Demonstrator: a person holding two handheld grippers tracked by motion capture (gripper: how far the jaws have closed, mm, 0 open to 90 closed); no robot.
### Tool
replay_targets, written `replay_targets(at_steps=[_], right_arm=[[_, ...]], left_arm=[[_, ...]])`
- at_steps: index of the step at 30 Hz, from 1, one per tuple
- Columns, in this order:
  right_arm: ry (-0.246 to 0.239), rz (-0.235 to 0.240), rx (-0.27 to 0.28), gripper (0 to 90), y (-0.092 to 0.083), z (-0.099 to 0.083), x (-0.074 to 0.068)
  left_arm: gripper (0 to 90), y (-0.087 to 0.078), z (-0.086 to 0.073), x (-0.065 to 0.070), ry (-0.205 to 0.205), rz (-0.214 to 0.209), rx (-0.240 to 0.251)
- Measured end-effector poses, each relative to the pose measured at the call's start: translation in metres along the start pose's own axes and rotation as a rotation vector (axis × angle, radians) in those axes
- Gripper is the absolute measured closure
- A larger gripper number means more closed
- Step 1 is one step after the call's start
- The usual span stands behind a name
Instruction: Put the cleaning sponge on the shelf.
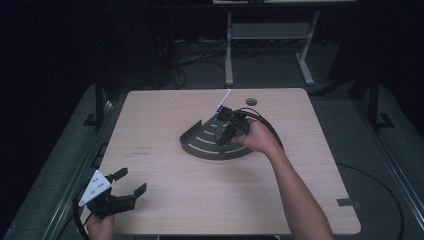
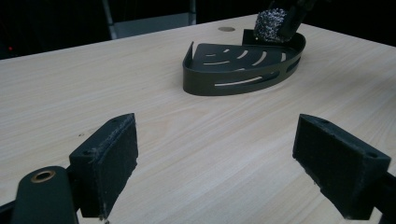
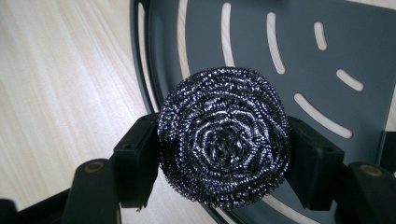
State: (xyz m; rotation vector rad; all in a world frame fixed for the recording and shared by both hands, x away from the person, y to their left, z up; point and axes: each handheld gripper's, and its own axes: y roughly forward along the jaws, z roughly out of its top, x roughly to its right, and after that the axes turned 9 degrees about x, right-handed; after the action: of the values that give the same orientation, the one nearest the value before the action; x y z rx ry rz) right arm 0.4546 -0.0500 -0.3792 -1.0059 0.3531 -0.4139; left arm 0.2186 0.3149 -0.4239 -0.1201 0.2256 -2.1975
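Observation:
A dark metal corner shelf tray [image 1: 200,141] with curved slots lies flat on the middle of the wooden table. My right gripper [image 1: 225,127] hangs over the tray's far right part, shut on a round steel-wool scouring pad [image 3: 224,135]. In the right gripper view the pad sits squeezed between both jaws above the slotted tray [image 3: 303,42]. In the left gripper view the pad [image 2: 271,25] shows above the tray's [image 2: 233,81] back corner. My left gripper [image 1: 127,182] rests near the table's front left corner, open with nothing between its pads [image 2: 114,158].
A thin white strip [image 1: 223,101] leans up from behind the tray. A round cable hole [image 1: 251,101] sits near the table's far edge. A white table frame [image 1: 270,35] stands on the dark floor beyond. A dark patch of tape [image 1: 347,202] marks the front right corner.

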Motion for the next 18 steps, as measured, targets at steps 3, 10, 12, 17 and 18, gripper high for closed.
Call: replay_targets(at_steps=[3, 10, 12, 17, 18], right_arm=[[0.005, -0.001, -0.001, 33.2, 0.003, -0.001, 0.001], [0.039, -0.002, 0.001, 33.2, 0.014, -0.006, 0.009], [0.054, -0.004, 0.003, 33.2, 0.018, -0.007, 0.012], [0.064, -0.008, 0.001, 33.1, 0.022, -0.010, 0.014], [0.064, -0.009, -0.006, 33.1, 0.024, -0.010, 0.014]], left_arm=[[13.5, 0.000, 0.001, 0.000, 0.007, -0.001, -0.002], [13.5, 0.000, 0.000, 0.000, 0.005, -0.003, -0.003], [13.5, -0.001, 0.000, 0.000, 0.007, 0.000, -0.002], [13.5, -0.001, 0.000, 0.000, 0.004, -0.001, 0.000], [13.5, -0.001, 0.000, 0.000, 0.005, -0.002, 0.000]])
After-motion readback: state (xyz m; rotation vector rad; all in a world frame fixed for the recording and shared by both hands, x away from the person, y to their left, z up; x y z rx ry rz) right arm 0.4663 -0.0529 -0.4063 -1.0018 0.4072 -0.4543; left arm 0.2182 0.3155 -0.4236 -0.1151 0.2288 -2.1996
